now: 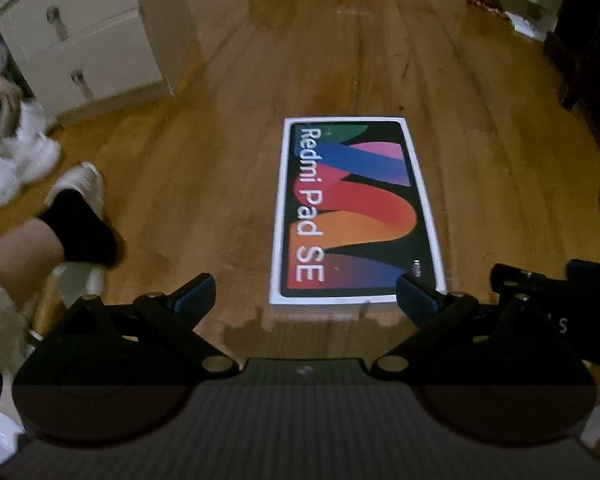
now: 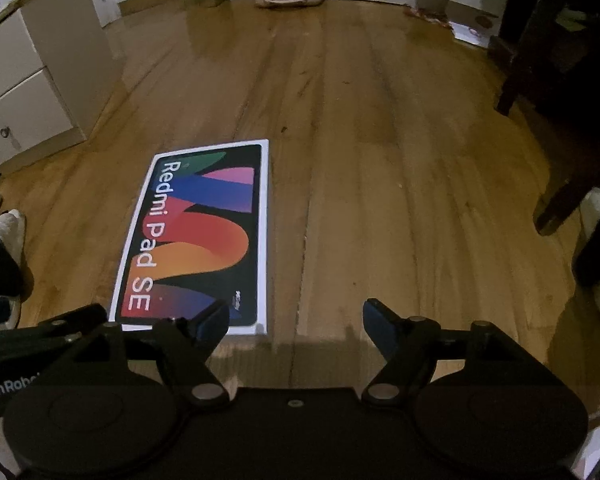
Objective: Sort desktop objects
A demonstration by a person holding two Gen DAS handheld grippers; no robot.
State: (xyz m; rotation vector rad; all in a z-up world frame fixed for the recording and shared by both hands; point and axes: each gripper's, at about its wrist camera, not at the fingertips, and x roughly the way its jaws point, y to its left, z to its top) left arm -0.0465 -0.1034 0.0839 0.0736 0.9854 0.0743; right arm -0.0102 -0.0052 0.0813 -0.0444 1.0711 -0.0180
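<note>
Black jaws open, nothing held.

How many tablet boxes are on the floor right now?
1. The Redmi Pad SE box lies flat on the wooden floor, ahead of both open grippers. Others may sit outside the camera views.

You have a glossy wooden plank floor (image 2: 380, 184) under you, its varnish catching soft reflections. The tablet box (image 1: 356, 208) looks like smooth printed cardboard with a slight sheen (white border, dark colourful face). Your left gripper (image 1: 306, 292) and right gripper (image 2: 296, 322) are matt black plastic with metal pivot pins. The white cabinet (image 1: 80, 40) looks smooth, painted.
</note>
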